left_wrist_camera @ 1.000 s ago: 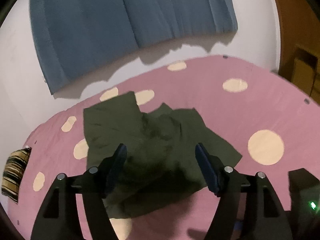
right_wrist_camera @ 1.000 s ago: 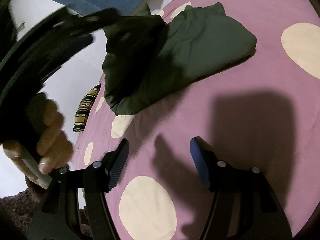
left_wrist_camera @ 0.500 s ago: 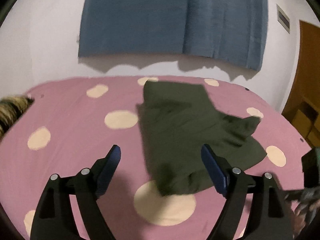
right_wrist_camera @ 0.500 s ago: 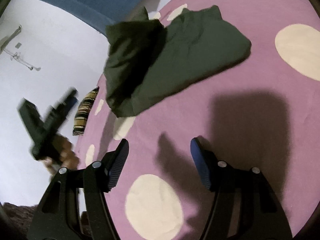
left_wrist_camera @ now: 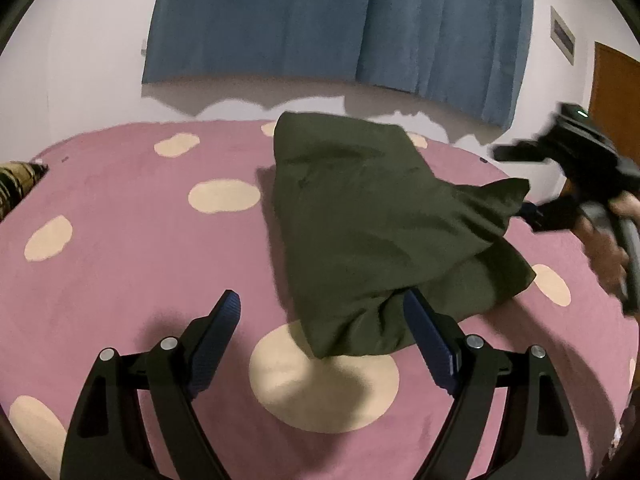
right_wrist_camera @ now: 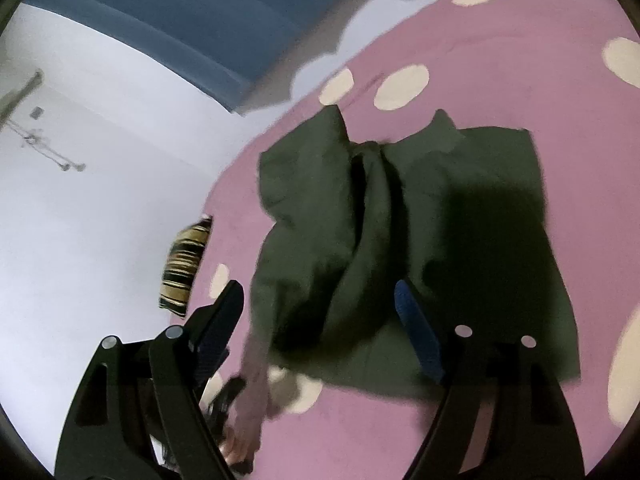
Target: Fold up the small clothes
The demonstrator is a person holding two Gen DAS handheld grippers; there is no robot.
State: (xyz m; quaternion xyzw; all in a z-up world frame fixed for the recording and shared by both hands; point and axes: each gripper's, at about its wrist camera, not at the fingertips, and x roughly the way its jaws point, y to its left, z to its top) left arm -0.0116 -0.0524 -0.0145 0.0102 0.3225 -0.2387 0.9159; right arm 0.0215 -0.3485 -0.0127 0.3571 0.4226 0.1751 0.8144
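The pink polka-dot bed carries the dark green garment, which lies bunched mid-bed, its layers heaped unevenly. The left tool hovers wide and empty at its near corner; the right tool hangs wide and empty above it. A pinch here would likely catch several layers, skewing the fold.

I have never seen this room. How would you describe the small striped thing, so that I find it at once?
Start from the pink bedcover with cream dots, which carries a rumpled dark green garment. At the cover's edge beside the white wall lies the black-and-yellow striped cushion. It alone has stripes.
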